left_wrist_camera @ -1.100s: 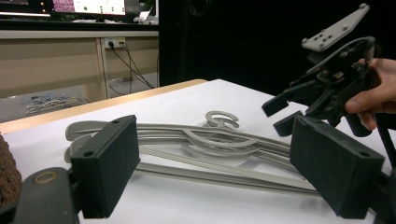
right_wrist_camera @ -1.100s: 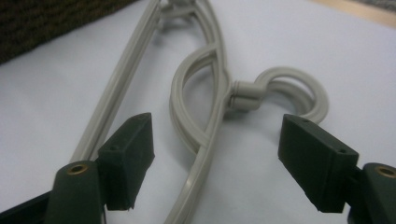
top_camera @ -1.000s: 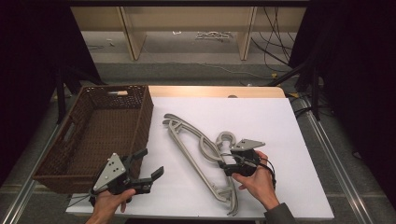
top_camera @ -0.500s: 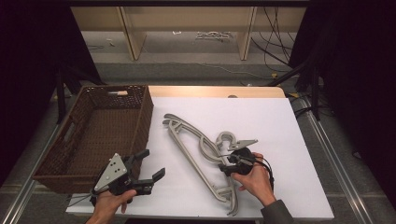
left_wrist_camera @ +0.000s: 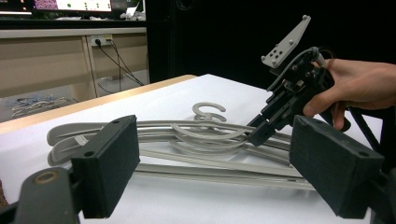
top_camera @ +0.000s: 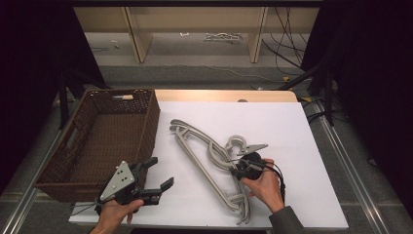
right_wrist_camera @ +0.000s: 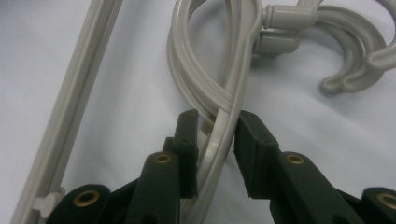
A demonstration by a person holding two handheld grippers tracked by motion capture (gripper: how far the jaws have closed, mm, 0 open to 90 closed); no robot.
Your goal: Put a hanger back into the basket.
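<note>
At nine o'clock on the bench (top_camera: pixel 311 122) sits the brown wicker basket (top_camera: pixel 148 119), with nothing visible inside except a small pale item at its far rim, too small to identify. Just below it, at seven o'clock, your left hand-held gripper (top_camera: pixel 158 174) hovers over the white surface with its jaws spread wide and nothing between them; its own view looks across at the hangers through the gap between the two pads (left_wrist_camera: pixel 109 170).

Moving toward the centre, the grey plastic hangers (top_camera: pixel 207 163) lie stacked flat on the bench, running from about eleven o'clock down to five o'clock, with their hooks curling out toward three o'clock. They are well apart from the basket.

At four o'clock, your right hand-held gripper (top_camera: pixel 234 169) has its jaws set on either side of the hangers' curved neck (right_wrist_camera: pixel 224 126), just below the hooks (right_wrist_camera: pixel 336 44). The jaws look nearly closed on the plastic, though a sliver of gap shows at the left pad, so treat the grasp as not yet firm.

You appear to be at the grasping step, taking hold of the hangers before lifting. Next, squeeze the right jaws fully onto the neck and check that you have the hanger you intend, since the stacked pieces overlap there. The basket at nine o'clock seems the likely destination.
</note>
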